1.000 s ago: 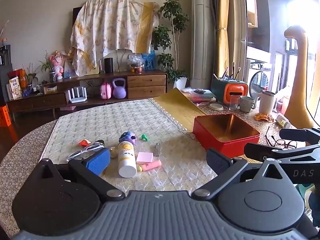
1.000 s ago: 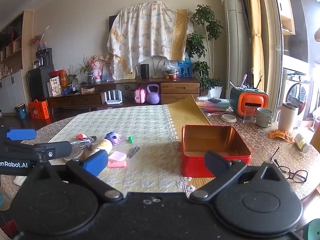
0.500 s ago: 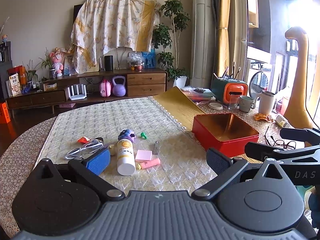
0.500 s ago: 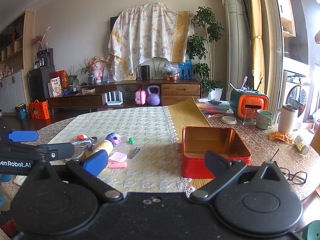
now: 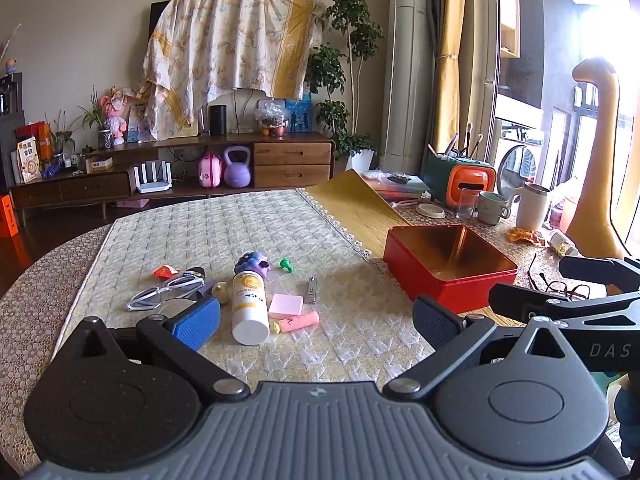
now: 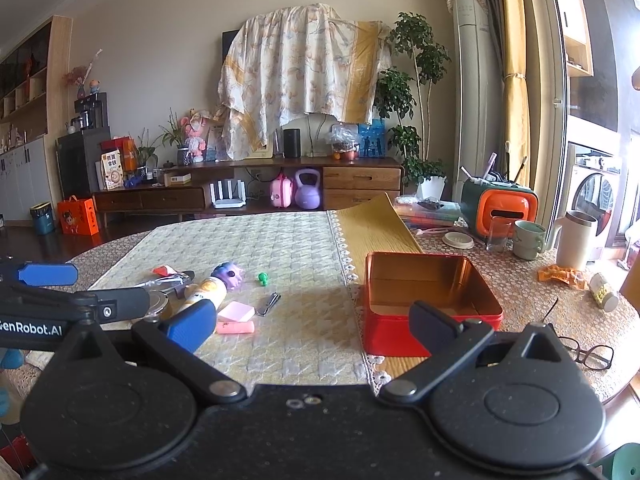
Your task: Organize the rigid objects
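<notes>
Both tongs, left point(image 5: 316, 320) and right point(image 6: 312, 322), hover spread and empty, since small clutter awaits the open red metal tin point(image 6: 430, 304) near the worktop's right edge.

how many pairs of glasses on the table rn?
2. White-framed sunglasses lie at the left of the small-item cluster on the mat; dark-framed eyeglasses lie on the table right of the red tin. More could sit behind the fingers.
</notes>
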`<state>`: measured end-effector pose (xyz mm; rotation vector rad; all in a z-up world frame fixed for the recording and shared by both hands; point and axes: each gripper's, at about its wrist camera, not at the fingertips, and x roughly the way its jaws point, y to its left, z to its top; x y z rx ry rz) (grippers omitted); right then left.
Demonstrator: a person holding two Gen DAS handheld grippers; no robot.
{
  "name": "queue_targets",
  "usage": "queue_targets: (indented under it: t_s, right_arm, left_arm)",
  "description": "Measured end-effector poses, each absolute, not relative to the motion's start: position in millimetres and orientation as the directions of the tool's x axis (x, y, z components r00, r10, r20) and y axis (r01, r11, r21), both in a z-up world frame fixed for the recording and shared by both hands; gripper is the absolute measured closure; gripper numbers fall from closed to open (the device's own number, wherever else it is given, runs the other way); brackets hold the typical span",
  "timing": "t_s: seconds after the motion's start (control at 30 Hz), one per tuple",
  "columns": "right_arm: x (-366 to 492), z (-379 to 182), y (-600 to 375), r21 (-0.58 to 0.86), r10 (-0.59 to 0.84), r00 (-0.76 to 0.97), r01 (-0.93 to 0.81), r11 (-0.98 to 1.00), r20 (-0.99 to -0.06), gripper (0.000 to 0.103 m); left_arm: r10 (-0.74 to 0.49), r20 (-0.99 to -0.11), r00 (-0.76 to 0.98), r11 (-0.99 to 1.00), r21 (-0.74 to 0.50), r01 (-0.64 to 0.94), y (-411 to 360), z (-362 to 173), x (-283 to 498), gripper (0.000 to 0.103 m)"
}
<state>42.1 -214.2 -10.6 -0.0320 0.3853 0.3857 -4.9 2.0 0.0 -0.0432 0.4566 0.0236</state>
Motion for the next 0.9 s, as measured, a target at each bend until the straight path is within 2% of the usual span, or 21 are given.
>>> queue_targets:
  t_s: [0.27, 0.57, 0.9]
  right_arm:
    - [43.8, -13.7, -207.4, 0.013, 0.367, 0.847, -0.393, 0.919, -0.385, 0.0]
    - [61.8, -20.0, -196.1, 0.014, 0.406, 0.819, -0.439, 0.899, -0.406, 0.0]
    - [92.3, -29.9, -159.7, -0.019, 0.48, 0.76, -0.542, 0.84, -0.437, 0.0]
  left_arm:
    - [0.006, -0.433, 0.901, 0.997, -0.062, -0.037, 8.1, -1.8, -2.8, 0.0]
    - [0.054, -0.467, 0.883, 0.987, -0.11, -0.118, 42.9, -16.9, 16.1, 0.0]
    - [0.182, -0.469, 0.864, 0.976, -0.019, -0.216, 88.5, -48.3, 51.1, 0.0]
